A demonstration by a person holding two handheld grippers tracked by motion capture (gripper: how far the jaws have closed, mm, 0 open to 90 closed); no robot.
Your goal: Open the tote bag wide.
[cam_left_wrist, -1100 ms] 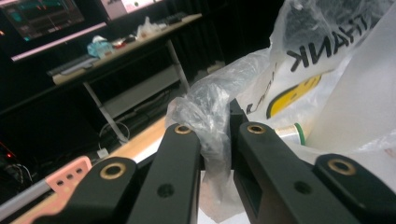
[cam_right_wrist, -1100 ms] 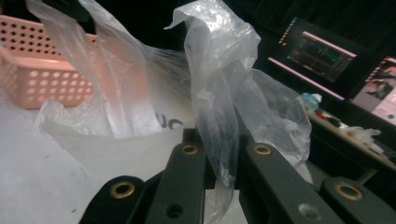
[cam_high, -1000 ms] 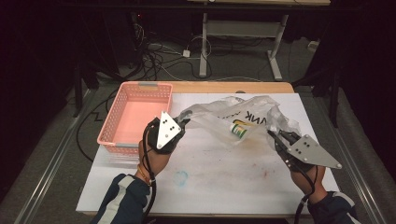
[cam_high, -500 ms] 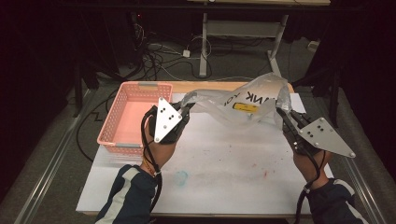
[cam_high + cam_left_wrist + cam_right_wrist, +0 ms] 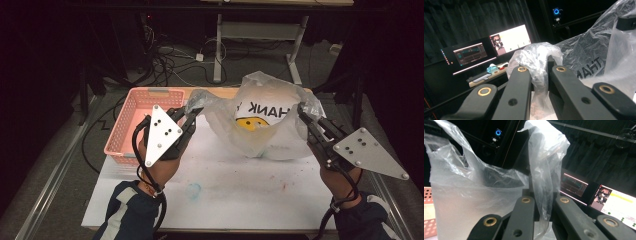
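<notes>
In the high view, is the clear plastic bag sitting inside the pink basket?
No. The clear plastic bag with the yellow smiley face hangs over the white table top, to the right of the pink perforated plastic basket.

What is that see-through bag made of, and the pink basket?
The bag looks like thin, glossy plastic film: it is see-through and crinkles where held. The pink basket seems to be hard, moulded plastic: its walls are a stiff grid of small holes.

Bag [image 5: 272, 125] between left gripper [image 5: 192, 116] and right gripper [image 5: 303, 114] — basket [image 5: 131, 125] left, on the table [image 5: 235, 185].
</notes>
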